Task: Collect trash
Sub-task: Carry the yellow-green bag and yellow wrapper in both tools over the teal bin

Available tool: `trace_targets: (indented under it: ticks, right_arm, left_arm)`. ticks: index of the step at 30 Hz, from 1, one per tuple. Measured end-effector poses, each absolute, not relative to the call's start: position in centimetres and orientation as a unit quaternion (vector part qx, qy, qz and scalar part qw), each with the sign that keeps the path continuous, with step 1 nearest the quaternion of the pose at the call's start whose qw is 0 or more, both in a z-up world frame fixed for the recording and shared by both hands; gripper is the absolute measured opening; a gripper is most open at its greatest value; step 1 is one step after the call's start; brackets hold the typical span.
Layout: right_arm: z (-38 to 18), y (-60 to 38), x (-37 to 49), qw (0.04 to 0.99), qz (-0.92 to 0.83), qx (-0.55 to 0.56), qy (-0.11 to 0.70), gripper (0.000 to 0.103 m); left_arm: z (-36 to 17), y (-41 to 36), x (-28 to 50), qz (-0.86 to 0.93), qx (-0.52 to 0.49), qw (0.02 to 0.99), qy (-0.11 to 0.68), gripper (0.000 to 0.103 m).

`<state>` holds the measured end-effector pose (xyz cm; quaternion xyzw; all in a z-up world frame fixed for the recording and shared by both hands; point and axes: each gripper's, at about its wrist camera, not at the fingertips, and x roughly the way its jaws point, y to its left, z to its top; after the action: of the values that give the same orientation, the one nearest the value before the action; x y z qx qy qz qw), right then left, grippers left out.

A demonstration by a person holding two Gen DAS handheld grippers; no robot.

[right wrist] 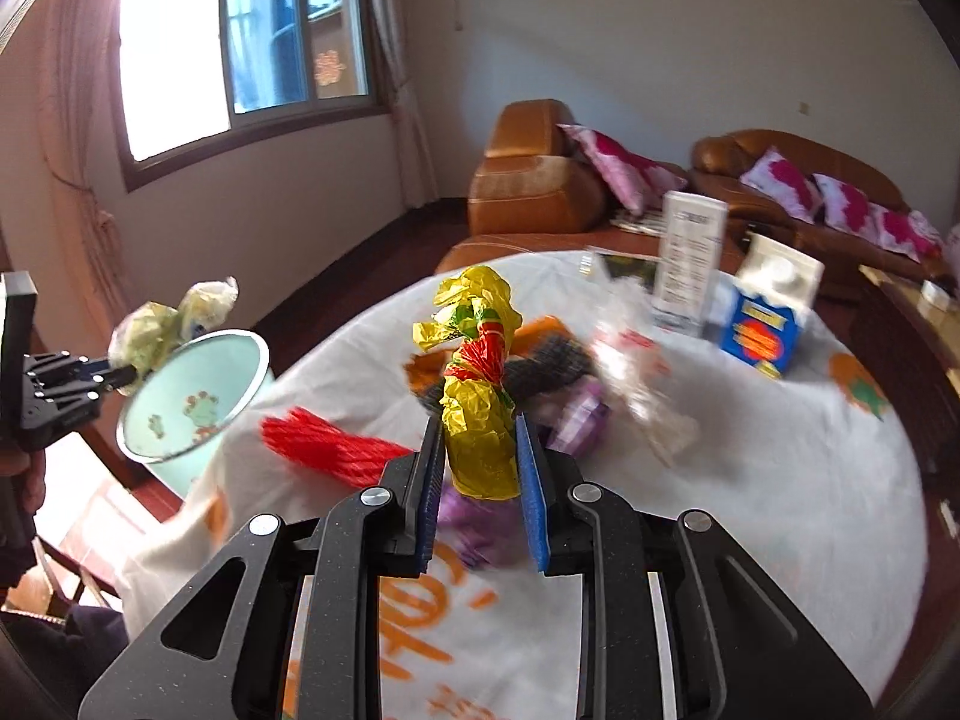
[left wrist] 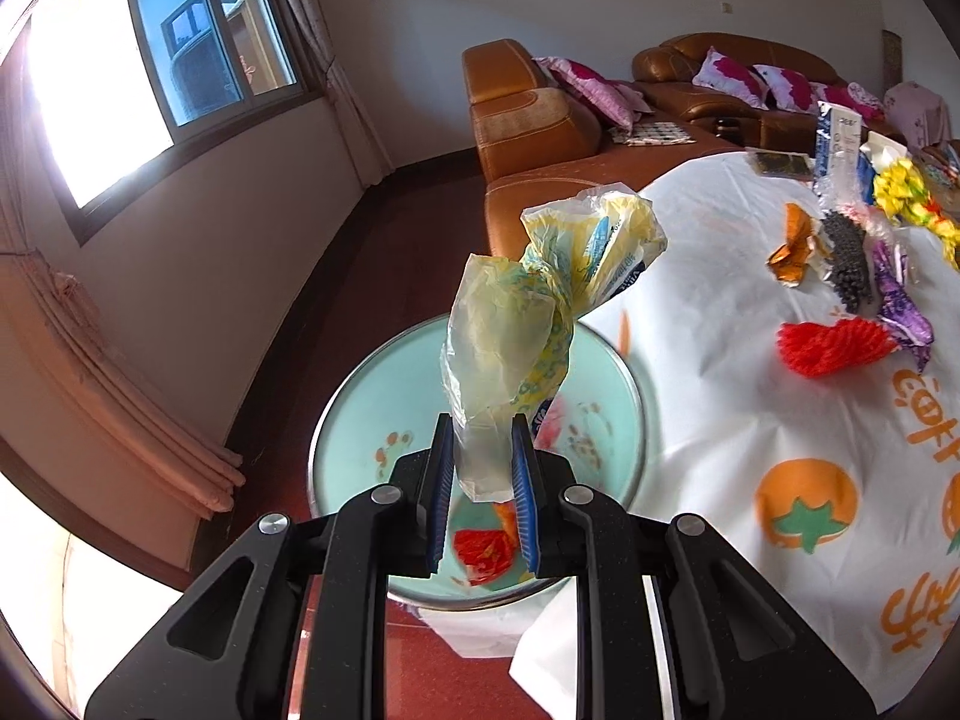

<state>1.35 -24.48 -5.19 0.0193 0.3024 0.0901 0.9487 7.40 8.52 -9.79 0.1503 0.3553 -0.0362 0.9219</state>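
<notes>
Left wrist view
Left tool (left wrist: 482,474): clenching the lower end of a crumpled pale-yellow plastic bag (left wrist: 528,324), holding it right above the mint-green round bin (left wrist: 624,396).
Bin contents: red-orange scraps (left wrist: 483,552) lying at the bottom.
Handling: bag is looking light, soft and slippery; it is flopping above the pads, so the bunched neck is the safer hold. Probably dropping free once the pads let go.
Table (left wrist: 708,312): white cloth carrying an orange foil wrapper (left wrist: 795,252), a black mesh piece (left wrist: 849,267), a purple wrapper (left wrist: 900,306) and a red foam net (left wrist: 831,345), all awaiting pickup.
Writing: orange print on the cloth reading roughly "coff…", cut off at the frame edge; bag print blurred.

Right wrist view
Right tool (right wrist: 478,471): gripping a crinkled yellow wrapper with red-and-green print (right wrist: 480,396), lifting it clear of the table; bin sitting well apart, far left, beside the table edge.
Handling: thin, crackly, weightless; pinching the base is working.
Labels: blue-and-white carton (right wrist: 759,330) and white box (right wrist: 690,258) standing behind, text too blurred to read.
</notes>
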Motion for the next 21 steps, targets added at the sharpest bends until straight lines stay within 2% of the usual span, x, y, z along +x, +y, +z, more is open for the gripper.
trace_targets:
  ticks: [21]
  right_arm:
    - [-5.9,-9.4,11.1,0.92,0.227,-0.044,0.318,0.024]
  left_arm:
    - [-11.4,15.5,6.9,0.024,0.152,0.91,0.386,0.018]
